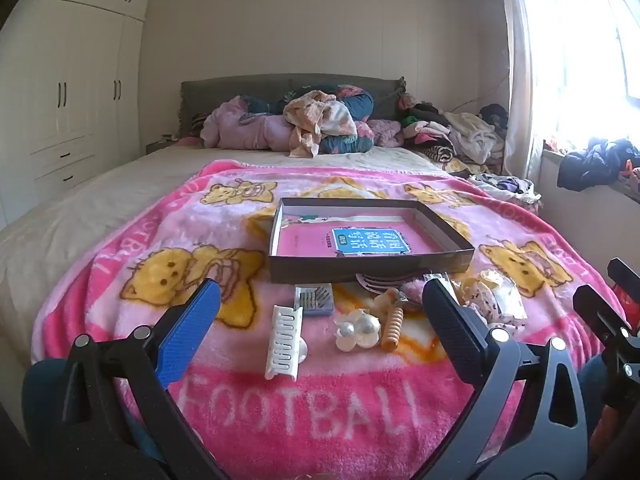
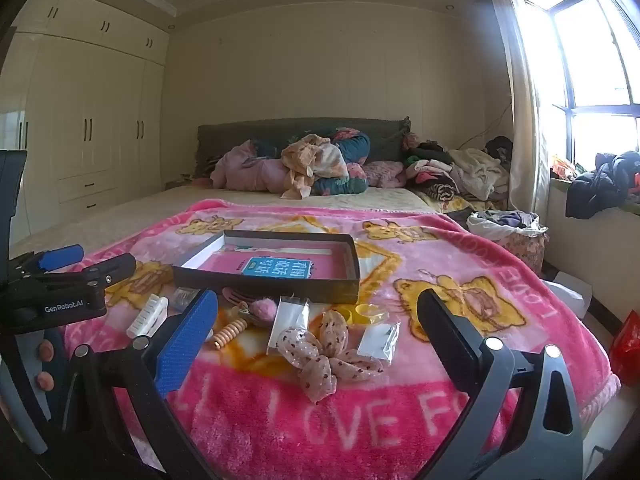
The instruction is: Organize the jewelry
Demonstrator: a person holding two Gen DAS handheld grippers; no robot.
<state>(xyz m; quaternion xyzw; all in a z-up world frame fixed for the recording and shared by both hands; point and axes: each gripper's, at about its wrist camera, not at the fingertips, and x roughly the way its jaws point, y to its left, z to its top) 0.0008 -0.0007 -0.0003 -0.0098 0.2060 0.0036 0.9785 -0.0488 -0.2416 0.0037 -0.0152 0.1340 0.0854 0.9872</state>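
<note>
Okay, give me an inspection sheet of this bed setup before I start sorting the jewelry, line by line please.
Surface: pink blanket spread over the bed.
Job's things: open shallow box, nothing sorted into it; white comb clip, pearl flower clip, orange spiral clip, dotted fabric bow, small clear bags lying loose in front of it.
Clutter: clothes pile by the headboard.
Grippers: left claw and right claw open, holding nothing.
Cables: nothing seen.
Surroundings: wardrobe, window.
</note>
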